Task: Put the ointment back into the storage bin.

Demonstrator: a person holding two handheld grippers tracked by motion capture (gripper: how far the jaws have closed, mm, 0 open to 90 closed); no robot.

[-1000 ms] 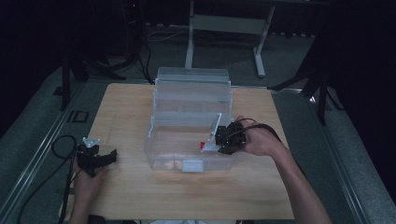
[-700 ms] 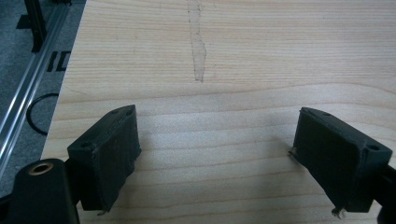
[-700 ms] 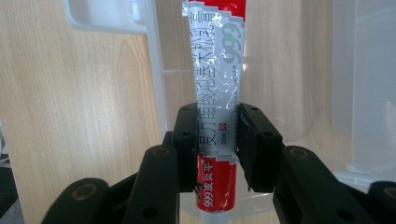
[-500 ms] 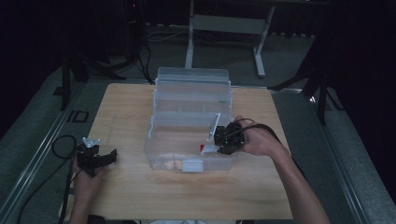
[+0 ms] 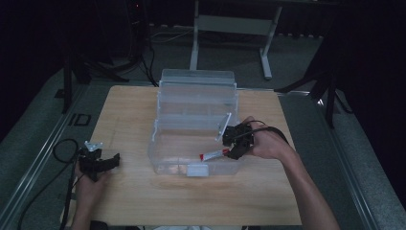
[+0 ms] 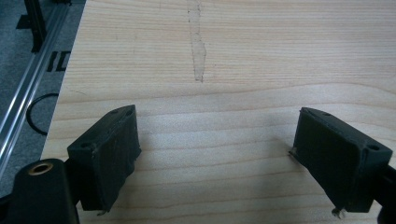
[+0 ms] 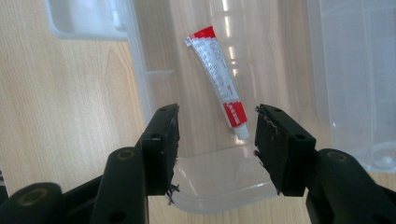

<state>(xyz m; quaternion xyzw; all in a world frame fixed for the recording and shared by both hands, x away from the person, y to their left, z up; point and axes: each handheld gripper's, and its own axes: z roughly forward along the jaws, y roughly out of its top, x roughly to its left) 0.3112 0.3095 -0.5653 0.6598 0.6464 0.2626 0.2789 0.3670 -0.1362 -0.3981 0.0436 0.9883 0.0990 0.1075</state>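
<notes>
One tube [image 7: 218, 77] in box [image 5: 167, 163], beyond parted jaws

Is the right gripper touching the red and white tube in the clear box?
Apart. In the right gripper view the right gripper has just opened, and the tube lies on the floor of the clear box, clear of both pads.

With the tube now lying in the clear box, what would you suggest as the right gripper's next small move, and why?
Probably lift the right gripper straight up out of the clear box. Its jaws have just been opening and now stand apart, with the red and white tube lying free on the box floor, touching neither pad. The left gripper rests open on the table, so nothing else needs moving first.
</notes>
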